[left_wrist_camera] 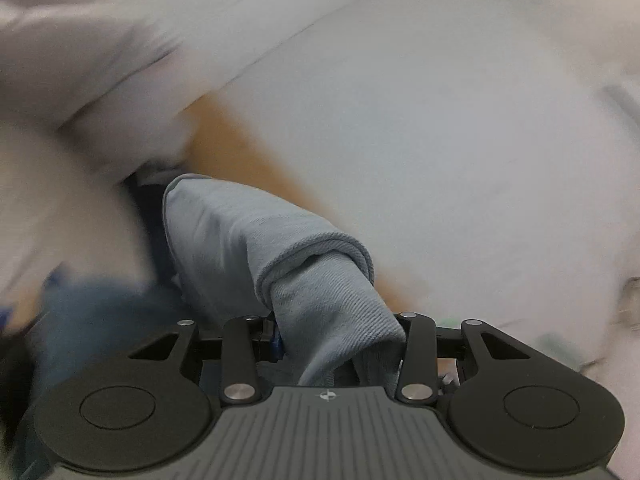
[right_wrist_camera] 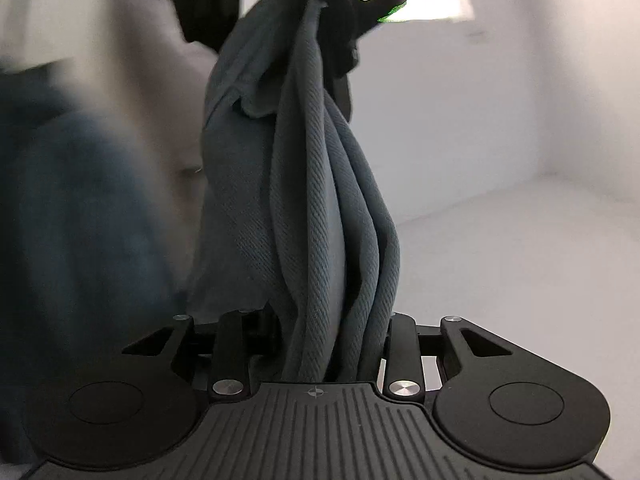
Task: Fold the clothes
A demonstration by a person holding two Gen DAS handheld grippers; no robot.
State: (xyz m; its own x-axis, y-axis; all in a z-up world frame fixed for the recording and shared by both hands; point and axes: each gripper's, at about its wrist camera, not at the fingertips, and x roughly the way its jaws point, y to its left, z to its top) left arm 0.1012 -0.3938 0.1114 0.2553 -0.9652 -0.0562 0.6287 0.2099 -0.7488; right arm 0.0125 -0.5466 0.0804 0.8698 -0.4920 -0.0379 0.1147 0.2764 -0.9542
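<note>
A grey-blue ribbed garment [left_wrist_camera: 304, 272] is bunched between the fingers of my left gripper [left_wrist_camera: 336, 340], which is shut on it; its hemmed edge folds over just ahead of the jaws. In the right wrist view the same grey-blue garment [right_wrist_camera: 316, 200] hangs stretched in long pleats from my right gripper [right_wrist_camera: 328, 344], which is shut on it. Its far end runs up to the other black gripper [right_wrist_camera: 344, 8] at the top of that view. The fingertips of both grippers are hidden by cloth.
A white surface [left_wrist_camera: 440, 140] fills the right of the left wrist view, with a strip of orange-brown wood [left_wrist_camera: 232, 148] beside it. Blurred white cloth [left_wrist_camera: 80, 80] and dark blue cloth [left_wrist_camera: 92, 312] lie at left. White wall and floor [right_wrist_camera: 500, 160] stand at right.
</note>
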